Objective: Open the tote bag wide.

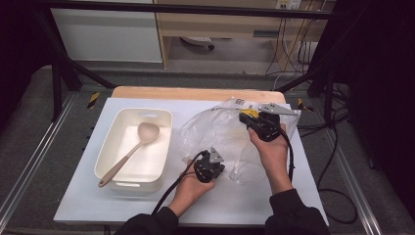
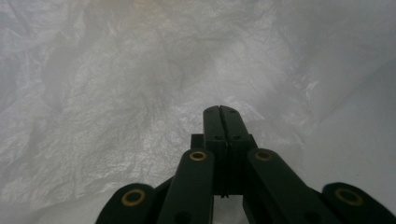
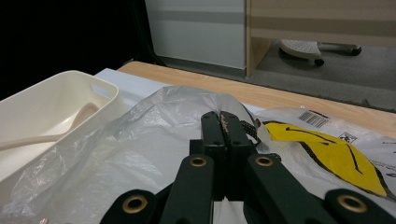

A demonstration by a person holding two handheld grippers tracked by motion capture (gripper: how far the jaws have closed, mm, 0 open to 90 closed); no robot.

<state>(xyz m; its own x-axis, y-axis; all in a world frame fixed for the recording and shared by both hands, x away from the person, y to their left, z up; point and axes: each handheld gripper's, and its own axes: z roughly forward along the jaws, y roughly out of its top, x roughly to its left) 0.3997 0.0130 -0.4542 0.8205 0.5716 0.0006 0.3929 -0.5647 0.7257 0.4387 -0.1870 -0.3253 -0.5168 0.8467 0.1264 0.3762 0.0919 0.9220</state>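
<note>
Left gripper (image 1: 214,172) and right gripper (image 1: 244,119) each clenched on the clear plastic bag's (image 1: 215,129) edges, cream tub (image 1: 108,152) just beside, bare white mat (image 1: 244,200) nearer the person

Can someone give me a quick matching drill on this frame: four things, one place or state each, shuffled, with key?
Things:
1. spoon
2. plastic bag
3. right gripper
4. tub

Places or states:
A. shut on the bag's raised far edge
B. cream, left part of the white mat
C. lying inside the tub, bowl end away from the person
D. clear, crumpled, between both hands

Pairs: 1-C, 2-D, 3-A, 4-B
</note>
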